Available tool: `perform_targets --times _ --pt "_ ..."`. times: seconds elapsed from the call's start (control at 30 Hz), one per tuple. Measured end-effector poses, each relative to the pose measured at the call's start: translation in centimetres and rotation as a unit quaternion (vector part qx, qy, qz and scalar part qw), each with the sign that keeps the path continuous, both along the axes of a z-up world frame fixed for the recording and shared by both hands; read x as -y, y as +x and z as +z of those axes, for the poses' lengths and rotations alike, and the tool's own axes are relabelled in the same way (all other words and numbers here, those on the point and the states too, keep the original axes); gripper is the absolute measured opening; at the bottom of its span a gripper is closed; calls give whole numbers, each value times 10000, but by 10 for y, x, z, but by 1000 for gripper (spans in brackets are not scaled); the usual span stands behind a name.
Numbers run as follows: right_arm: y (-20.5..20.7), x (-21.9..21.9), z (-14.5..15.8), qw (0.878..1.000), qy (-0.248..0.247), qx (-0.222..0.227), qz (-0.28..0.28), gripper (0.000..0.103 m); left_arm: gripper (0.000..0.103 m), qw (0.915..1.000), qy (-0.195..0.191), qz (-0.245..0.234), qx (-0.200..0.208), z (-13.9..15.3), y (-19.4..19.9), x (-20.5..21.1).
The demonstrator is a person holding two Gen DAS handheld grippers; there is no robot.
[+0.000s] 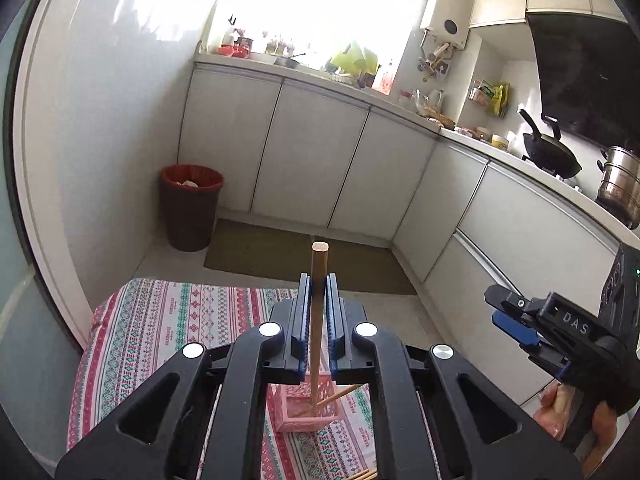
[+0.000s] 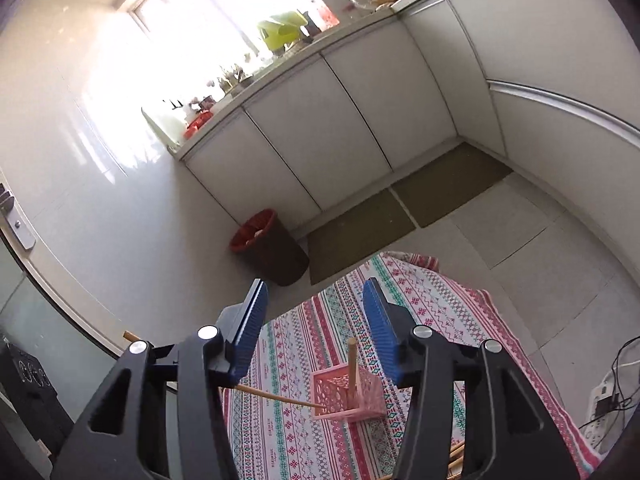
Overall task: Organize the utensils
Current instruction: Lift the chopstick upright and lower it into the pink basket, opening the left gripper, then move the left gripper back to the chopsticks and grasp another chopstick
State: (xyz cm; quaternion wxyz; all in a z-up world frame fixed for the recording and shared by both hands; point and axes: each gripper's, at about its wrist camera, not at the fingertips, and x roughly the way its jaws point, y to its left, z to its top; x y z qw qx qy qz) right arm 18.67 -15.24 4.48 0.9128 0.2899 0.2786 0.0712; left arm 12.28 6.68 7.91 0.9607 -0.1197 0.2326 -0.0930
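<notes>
My left gripper [image 1: 319, 284] is shut on a wooden chopstick [image 1: 318, 320] that runs down steeply, its lower end in a small pink basket [image 1: 296, 412]. A second chopstick [image 1: 336, 397] leans in the same basket. In the right wrist view that basket [image 2: 348, 398] sits on the patterned tablecloth [image 2: 440, 320], with one chopstick [image 2: 352, 364] standing upright in it and the held one [image 2: 280, 396] slanting in from the left. Above and behind the basket, my right gripper [image 2: 316, 292] is open with nothing between its blue pads [image 2: 252, 328]. It also shows at the right [image 1: 496, 308], held by a hand [image 1: 560, 412].
More loose chopsticks [image 2: 456, 456] lie on the cloth near me. Beyond the table edge are floor mats [image 1: 304, 260], a red-lined bin [image 1: 191, 206] and white cabinets [image 1: 320, 160]. A wok [image 1: 552, 156] and pot sit on the counter; a power strip [image 2: 600, 400] lies on the floor.
</notes>
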Motion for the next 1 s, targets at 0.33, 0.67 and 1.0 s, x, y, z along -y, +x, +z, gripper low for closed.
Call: perform_targets --times 0.33,0.67,1.0 --pt "-23 24 8 9999 -99 101 -61 64 23 9994 255 77 238 -4 12 28" --pt "-48 51 9 9995 -242 -92 -200 76 51 9977 561 -362 144 2 -9 46" --pt "-88 102 -38 9870 -515 -1097 -1051 87 80 9557 1567 -1872 -1642 -82 2 124"
